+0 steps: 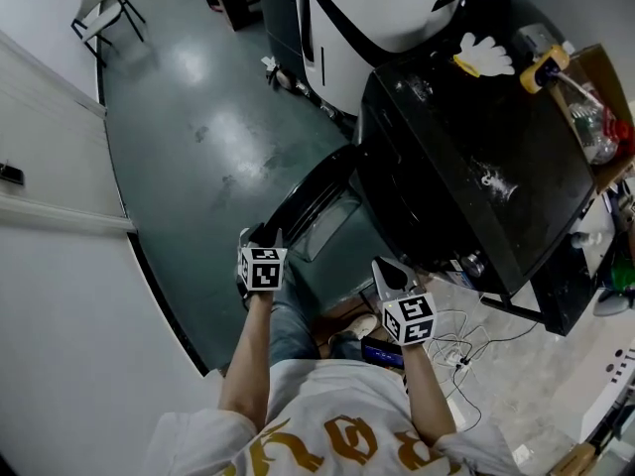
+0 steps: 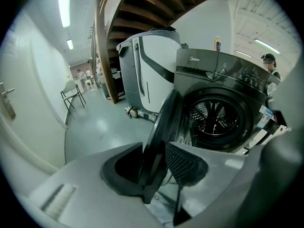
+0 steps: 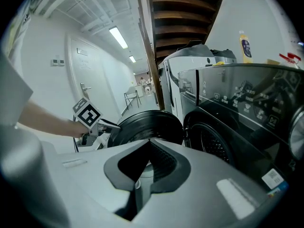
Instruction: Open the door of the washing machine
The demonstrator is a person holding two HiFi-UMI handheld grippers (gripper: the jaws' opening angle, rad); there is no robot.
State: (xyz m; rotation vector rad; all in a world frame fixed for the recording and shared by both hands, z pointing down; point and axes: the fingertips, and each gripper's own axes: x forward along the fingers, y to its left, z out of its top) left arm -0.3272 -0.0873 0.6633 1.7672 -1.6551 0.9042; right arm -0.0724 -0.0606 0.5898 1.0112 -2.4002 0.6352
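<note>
A black front-loading washing machine (image 1: 476,147) fills the right of the head view. Its round door (image 1: 313,191) stands swung out to the left, and the drum (image 2: 216,118) shows behind it. My left gripper (image 1: 260,234) is shut on the door's outer rim; in the left gripper view the rim (image 2: 164,118) runs between the pads of the left gripper (image 2: 154,167). My right gripper (image 1: 389,266) hangs in front of the machine, apart from the door, its jaws shut on nothing. The right gripper view, past the right gripper (image 3: 148,163), shows the door (image 3: 142,125) and the left gripper (image 3: 102,123).
A white and black appliance (image 1: 377,8) stands beside the washer. On the washer's top lie a white glove (image 1: 484,56) and a yellow bottle (image 1: 544,67), near a cardboard box (image 1: 605,107). Cables (image 1: 456,340) trail by my feet. A chair (image 1: 104,13) stands far left.
</note>
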